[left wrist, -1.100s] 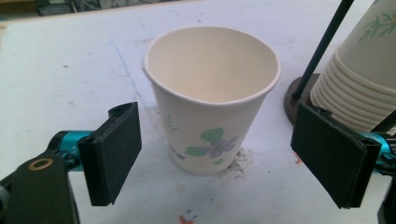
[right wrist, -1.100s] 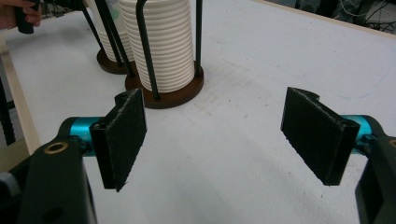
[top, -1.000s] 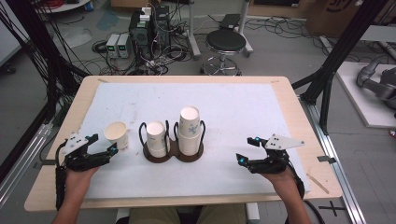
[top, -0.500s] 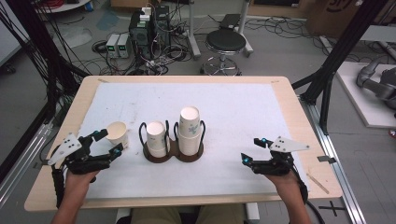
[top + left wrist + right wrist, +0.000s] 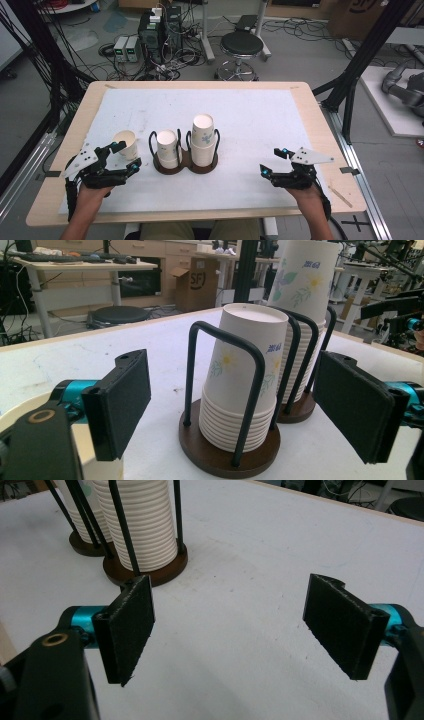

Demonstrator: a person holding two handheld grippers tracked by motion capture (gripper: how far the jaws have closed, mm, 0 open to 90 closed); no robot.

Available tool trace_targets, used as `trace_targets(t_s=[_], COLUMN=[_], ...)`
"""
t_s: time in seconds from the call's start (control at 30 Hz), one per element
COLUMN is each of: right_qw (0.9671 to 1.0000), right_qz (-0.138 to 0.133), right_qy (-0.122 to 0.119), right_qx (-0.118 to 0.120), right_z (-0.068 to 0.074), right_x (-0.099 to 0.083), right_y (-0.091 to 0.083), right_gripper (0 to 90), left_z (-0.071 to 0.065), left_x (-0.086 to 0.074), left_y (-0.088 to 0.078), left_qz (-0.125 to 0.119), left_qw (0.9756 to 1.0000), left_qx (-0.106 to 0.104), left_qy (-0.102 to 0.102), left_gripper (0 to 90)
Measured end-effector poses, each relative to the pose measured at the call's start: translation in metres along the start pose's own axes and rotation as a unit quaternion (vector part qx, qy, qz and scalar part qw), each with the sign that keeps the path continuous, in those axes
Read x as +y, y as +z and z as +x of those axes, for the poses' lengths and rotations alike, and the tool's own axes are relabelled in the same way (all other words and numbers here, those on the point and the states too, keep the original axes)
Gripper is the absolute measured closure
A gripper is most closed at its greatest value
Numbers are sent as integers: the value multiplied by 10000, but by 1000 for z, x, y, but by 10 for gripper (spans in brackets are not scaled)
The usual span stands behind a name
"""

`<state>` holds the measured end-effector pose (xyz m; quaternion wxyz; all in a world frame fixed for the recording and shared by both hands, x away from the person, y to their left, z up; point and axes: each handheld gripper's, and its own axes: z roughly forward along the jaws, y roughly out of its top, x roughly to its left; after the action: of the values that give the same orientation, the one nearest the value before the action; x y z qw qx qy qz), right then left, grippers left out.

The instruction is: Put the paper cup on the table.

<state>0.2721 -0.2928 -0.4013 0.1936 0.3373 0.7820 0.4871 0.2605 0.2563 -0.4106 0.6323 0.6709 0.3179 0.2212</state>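
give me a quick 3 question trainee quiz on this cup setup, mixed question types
1. True or false: the single cup beside the left gripper stands with its mouth up.
2. Which stack in the cup holder is taller: A, the left stack, or B, the right stack?
3. What lies between the pads of the right gripper?

Key
1. True.
2. B.
3. Nothing; its jaws are open over the white table cover, and have just been opening.

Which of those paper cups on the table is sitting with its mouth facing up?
The lone cup at the far left, standing on the table by the left gripper. The short stack and tall stack sit upside down in the wire holder.
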Motion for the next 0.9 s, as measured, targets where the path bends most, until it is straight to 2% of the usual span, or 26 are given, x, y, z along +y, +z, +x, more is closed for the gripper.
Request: trace_targets(t_s=[0.17,0.9], right_qw=[10000,10000], right_qz=[20,8], right_qy=[-11,3], right_qx=[-13,-26], right_z=[2,4], right_x=[-1,0], right_y=[-1,-3], right_gripper=[213,213], left_z=[-1,1], left_x=[-1,-3], left_y=[-1,-3], left_qz=[-24,-59], left_qw=[10000,10000], left_qx=[-47,52], left_qy=[38,-22], left_gripper=[158,161])
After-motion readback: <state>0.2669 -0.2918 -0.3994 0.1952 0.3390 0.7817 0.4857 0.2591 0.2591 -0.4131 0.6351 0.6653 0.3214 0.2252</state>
